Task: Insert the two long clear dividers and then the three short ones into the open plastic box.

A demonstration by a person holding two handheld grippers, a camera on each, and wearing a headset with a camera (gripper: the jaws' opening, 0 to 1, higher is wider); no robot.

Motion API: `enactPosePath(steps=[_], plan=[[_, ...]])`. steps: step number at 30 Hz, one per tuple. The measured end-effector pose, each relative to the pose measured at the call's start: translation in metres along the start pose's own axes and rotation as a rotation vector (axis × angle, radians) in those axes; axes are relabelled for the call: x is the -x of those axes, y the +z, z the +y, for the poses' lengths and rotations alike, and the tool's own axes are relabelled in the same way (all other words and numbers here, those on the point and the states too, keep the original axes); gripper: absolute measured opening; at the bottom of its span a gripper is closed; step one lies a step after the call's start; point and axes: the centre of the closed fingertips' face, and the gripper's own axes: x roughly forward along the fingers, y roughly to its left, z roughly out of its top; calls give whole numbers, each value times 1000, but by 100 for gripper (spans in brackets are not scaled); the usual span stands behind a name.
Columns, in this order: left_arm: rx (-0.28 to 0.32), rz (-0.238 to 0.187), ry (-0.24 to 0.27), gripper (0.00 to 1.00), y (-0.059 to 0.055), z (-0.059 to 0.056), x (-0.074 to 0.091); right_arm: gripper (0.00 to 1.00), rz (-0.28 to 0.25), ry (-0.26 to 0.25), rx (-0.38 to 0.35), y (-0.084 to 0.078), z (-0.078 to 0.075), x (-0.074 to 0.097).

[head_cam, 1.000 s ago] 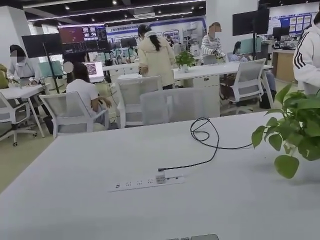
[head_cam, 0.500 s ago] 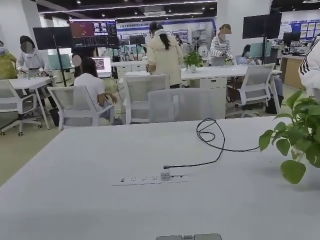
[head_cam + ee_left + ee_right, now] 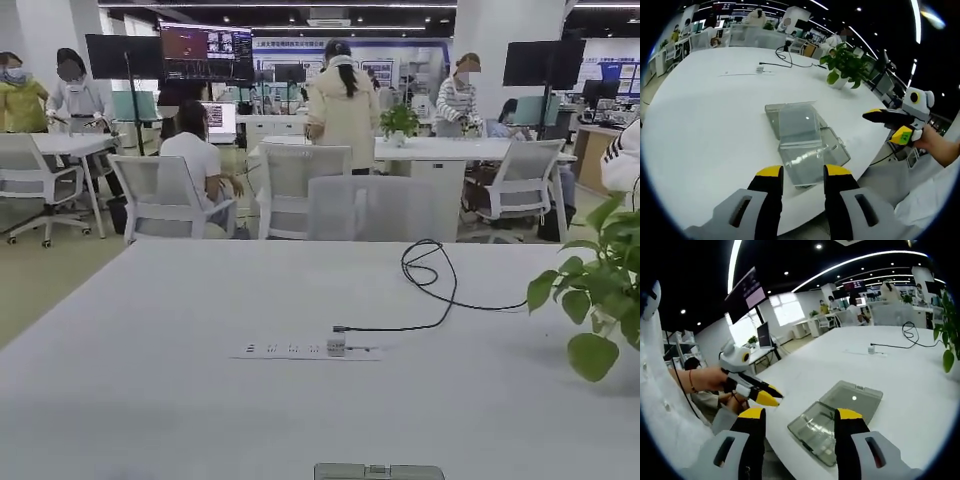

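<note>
While the left claw [image 3: 799, 172] and the right claw [image 3: 800, 414] are hovering off the near edge of the worktop [image 3: 700, 115], the open plastic box [image 3: 805, 145] is lying opened out flat by that edge. Clear panels [image 3: 797, 127] are overlapping in it, and I cannot tell loose pieces from walls. Head view is cutting the box off at its bottom edge. Left claw is standing moderately apart, gripping nothing. Right claw is spreading wider and is likewise carrying nothing.
</note>
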Motion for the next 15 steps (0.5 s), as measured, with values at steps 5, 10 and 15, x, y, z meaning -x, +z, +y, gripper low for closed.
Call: enactPosePath(steps=[5,10,15], plan=[[-15,-27,-45,30,5,-17,-3,44,3,-20,-42,6,4,-16],[-30,-51,-91,30,9,-31,-5,32,15,-30,-122,3,8,-30],[-64,-54,-116,30,11,-41,-8,26,29,-34,-164,-1,12,-40]])
